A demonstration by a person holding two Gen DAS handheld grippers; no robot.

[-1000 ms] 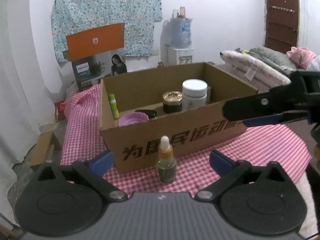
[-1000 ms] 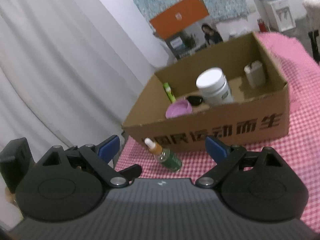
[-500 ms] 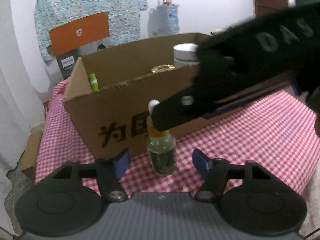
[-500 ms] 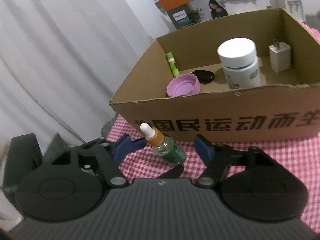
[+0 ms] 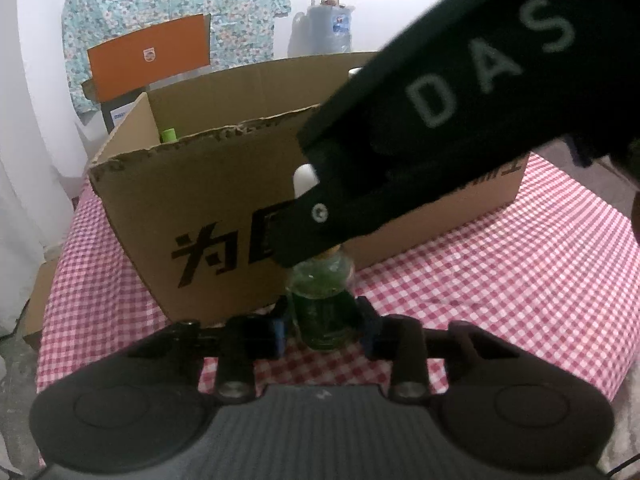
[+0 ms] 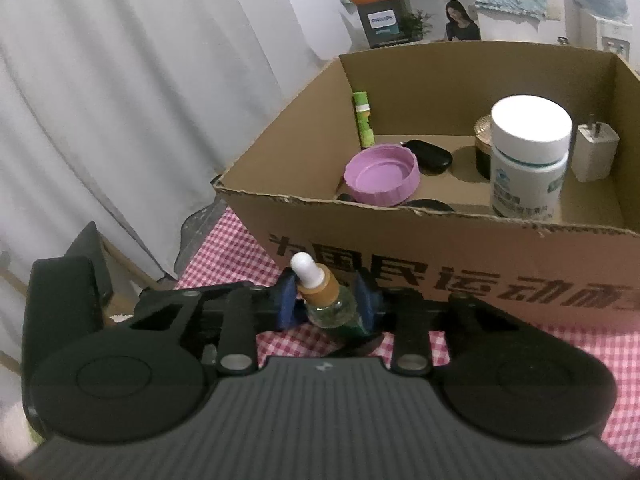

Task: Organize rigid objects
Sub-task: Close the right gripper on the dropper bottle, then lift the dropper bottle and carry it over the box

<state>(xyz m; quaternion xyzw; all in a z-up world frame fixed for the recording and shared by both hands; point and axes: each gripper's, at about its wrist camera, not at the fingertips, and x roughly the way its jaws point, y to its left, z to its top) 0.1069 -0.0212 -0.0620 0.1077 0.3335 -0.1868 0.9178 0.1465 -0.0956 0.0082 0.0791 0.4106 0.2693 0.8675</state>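
The dropper bottle [image 5: 322, 312] stands on the checked table [image 5: 500, 276], touching or just beside the cardboard box [image 5: 208, 208]. It is pinched low on its body by the left hand-held gripper [image 5: 322, 326] and, apparently, at its shoulder by the right hand-held gripper [image 6: 326, 304], presumably to steady it before lifting. Within the box are held a green tube [image 6: 362, 118], a purple lid [image 6: 382, 176], a white jar [image 6: 528, 156] and a plug adapter [image 6: 594, 152].
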